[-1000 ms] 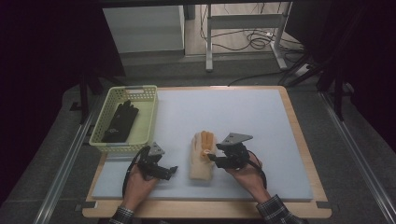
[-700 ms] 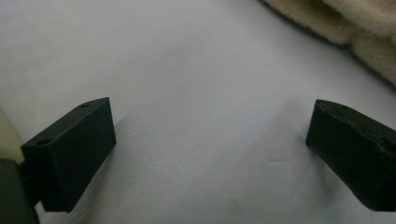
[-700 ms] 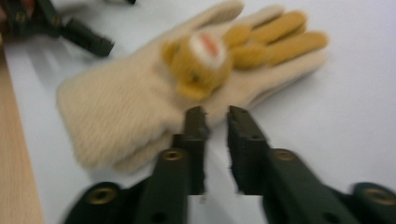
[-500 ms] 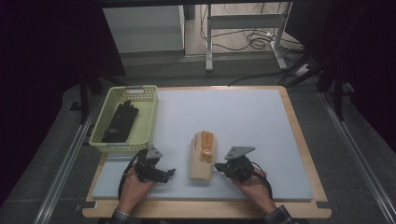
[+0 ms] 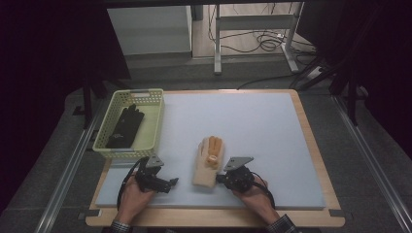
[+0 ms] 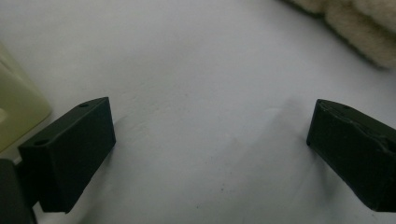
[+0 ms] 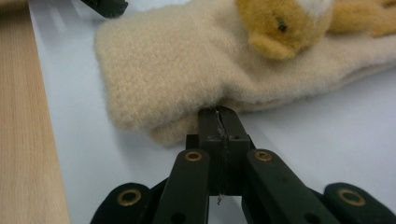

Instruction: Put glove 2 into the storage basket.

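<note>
Cream glove (image 7: pixel 187 79): laid flat on the mat (image 5: pixel 262 126).
Right gripper (image 7: pixel 219 114): jaws closed together at the glove's edge; pinch cannot be told.
Left gripper (image 6: pixel 210 140): jaws spread wide, nothing held.

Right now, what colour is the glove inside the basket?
Black. The glove in the pale yellow-green basket shows best in the high view.

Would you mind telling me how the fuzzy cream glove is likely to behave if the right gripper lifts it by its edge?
The cream glove looks like soft fleece, so it would probably droop from the right gripper, whose jaws are shut at its edge. It lies flat, so it seems unlikely to roll. Its fuzzy pile likely grips well, and it is probably light.
</note>
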`<state>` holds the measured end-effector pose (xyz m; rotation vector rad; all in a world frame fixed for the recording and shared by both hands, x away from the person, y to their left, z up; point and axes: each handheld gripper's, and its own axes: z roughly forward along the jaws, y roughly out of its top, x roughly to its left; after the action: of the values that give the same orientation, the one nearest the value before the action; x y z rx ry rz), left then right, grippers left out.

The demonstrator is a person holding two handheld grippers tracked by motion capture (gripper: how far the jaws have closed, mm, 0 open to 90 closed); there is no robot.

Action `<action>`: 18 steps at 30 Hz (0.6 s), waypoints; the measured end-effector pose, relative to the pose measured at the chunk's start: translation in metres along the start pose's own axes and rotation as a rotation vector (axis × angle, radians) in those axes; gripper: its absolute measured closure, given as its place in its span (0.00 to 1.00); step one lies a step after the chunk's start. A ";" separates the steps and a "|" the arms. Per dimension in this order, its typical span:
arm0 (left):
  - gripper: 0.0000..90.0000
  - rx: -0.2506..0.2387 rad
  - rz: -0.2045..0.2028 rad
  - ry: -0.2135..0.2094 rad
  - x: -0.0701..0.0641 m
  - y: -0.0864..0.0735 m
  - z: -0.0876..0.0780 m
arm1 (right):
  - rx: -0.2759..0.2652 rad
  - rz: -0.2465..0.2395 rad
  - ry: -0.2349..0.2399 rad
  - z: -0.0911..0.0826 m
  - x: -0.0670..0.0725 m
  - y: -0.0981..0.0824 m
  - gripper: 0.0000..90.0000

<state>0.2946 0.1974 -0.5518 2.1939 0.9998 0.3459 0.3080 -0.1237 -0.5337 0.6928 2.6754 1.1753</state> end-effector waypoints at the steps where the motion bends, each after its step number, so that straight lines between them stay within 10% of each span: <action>1: 0.02 0.000 -0.006 0.000 0.000 0.000 -0.001 | 0.000 0.002 0.000 0.001 0.001 0.001 0.98; 18: 0.02 0.003 0.037 -0.031 0.004 -0.007 -0.007 | -0.024 0.002 -0.024 0.035 0.007 0.026 0.98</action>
<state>0.2899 0.2070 -0.5523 2.2161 0.9445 0.3269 0.3220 -0.0818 -0.5382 0.7020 2.6370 1.1903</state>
